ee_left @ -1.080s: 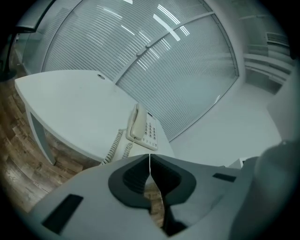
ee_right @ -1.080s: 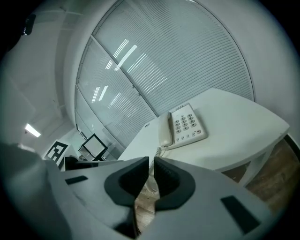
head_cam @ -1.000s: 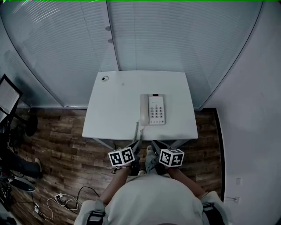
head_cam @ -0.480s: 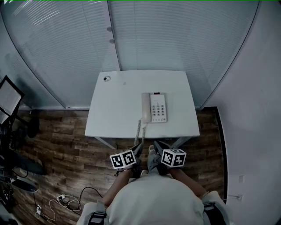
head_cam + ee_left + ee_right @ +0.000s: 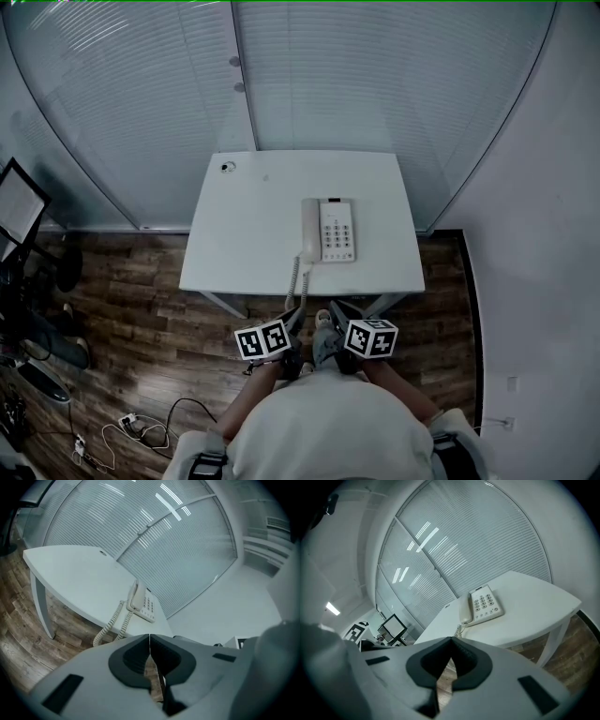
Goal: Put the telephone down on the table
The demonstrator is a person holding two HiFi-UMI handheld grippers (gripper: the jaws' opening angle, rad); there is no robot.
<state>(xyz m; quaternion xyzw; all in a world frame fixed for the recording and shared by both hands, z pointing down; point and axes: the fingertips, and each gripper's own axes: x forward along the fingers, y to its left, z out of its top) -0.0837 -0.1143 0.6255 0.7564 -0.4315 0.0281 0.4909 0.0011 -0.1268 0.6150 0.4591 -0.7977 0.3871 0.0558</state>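
So the telephone (image 5: 328, 231) is sitting flat on the white bench (image 5: 253, 225), a bit right of centre and closer to the near edge than the far one. The handset (image 5: 309, 231) is in its cradle on the left side of the phone, with the keypad (image 5: 337, 234) right next to it. The coiled cord (image 5: 293, 281) comes off the near end of the handset, goes over the bench's front edge and hangs down toward the wooden floor (image 5: 141, 309).

Both grippers are off the bench, held low in front of the person, just short of the front edge, and well clear of the phone itself. Left gripper (image 5: 149, 637): the jaws are together, tips meeting, nothing clamped in them. Right gripper (image 5: 451, 640): same deal, jaws closed tip to tip and holding nothing. In the head view the hanging cord comes down close to the left gripper's tip, but I can't tell if it actually touches.

Other bits: there's a small round hole (image 5: 225, 167) near the far left corner of the bench, a glass wall with blinds (image 5: 375, 84) behind it, a monitor (image 5: 19, 206) off at the left, and some loose cables (image 5: 131, 429) on the floor.
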